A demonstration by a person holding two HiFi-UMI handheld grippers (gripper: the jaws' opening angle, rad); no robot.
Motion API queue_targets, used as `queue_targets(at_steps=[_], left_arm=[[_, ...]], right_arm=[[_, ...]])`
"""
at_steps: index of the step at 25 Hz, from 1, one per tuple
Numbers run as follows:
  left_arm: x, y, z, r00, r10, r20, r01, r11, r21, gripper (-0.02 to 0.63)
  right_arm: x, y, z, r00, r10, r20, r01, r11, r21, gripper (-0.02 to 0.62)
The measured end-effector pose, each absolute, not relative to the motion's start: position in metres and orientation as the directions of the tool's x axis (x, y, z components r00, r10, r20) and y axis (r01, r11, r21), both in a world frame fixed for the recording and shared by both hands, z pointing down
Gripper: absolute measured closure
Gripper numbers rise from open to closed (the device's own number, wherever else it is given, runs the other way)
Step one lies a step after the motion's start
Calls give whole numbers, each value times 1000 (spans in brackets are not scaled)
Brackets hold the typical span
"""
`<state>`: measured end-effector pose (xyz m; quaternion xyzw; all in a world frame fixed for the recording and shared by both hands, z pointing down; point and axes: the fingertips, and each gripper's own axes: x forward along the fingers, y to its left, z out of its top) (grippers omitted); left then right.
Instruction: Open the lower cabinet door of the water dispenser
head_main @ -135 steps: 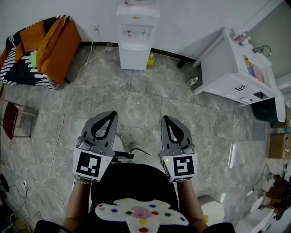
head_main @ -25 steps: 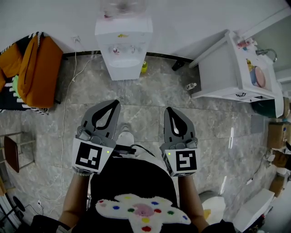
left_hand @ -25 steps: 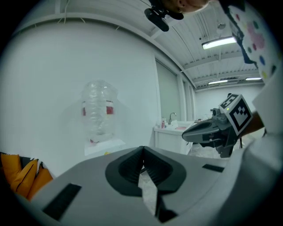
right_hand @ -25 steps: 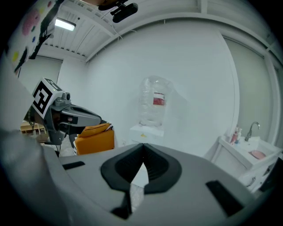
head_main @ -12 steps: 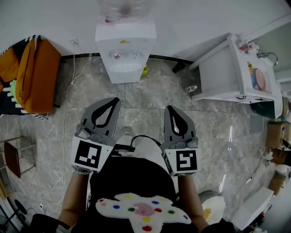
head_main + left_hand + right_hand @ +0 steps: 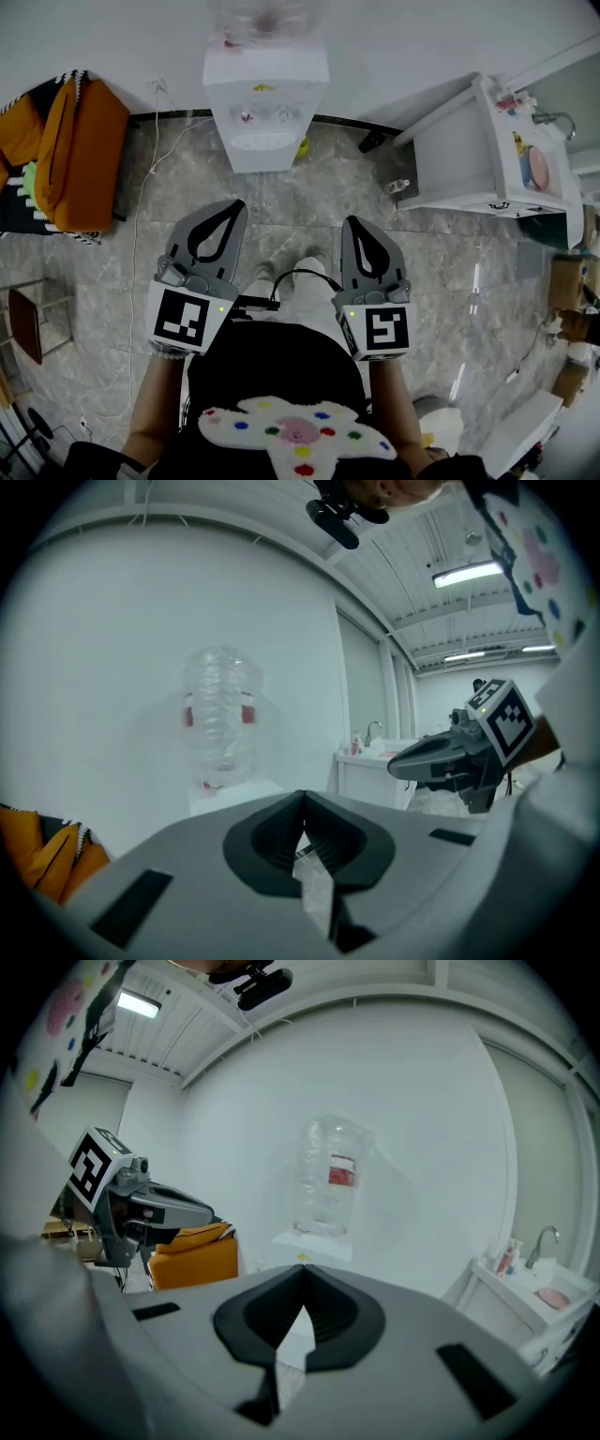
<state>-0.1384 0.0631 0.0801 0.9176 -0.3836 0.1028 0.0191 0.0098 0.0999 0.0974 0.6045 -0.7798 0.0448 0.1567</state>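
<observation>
Jaws closed on nothing at both the left gripper (image 6: pixel 232 206) and the right gripper (image 6: pixel 352 223), which are held side by side before the person's torso, tips toward the water dispenser (image 6: pixel 265 112).

Compared with five seconds ago, the dispenser looms larger and sits higher in the head view, and less bare floor (image 6: pixel 309 192) separates it from the grippers. Over the last second it has only drifted slightly right. Judged from this, the approach is nearly done but the door is untouched.

The dispenser stands upright against the wall (image 6: pixel 394 47), long axis vertical, with the bottle (image 6: pixel 267 19) on top and the tap face turned toward the person. Its lower cabinet door lies on that foreshortened front, near the floor, and cannot be made out separately.
</observation>
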Motion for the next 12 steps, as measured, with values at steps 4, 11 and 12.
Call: queue_targets(at_steps=[4, 11, 12], left_arm=[[-147, 62, 79, 653, -731, 200, -739, -672, -42, 592], [-156, 62, 81, 605, -768, 211, -780, -624, -34, 592], [-156, 62, 82, 602, -769, 213, -782, -622, -34, 592]], right_arm=[[7, 94, 99, -242, -918, 314, -946, 295, 132, 592], [8, 88, 103, -279, -885, 373, -930, 345, 125, 592], [8, 87, 103, -277, -880, 385, -929, 348, 127, 592]])
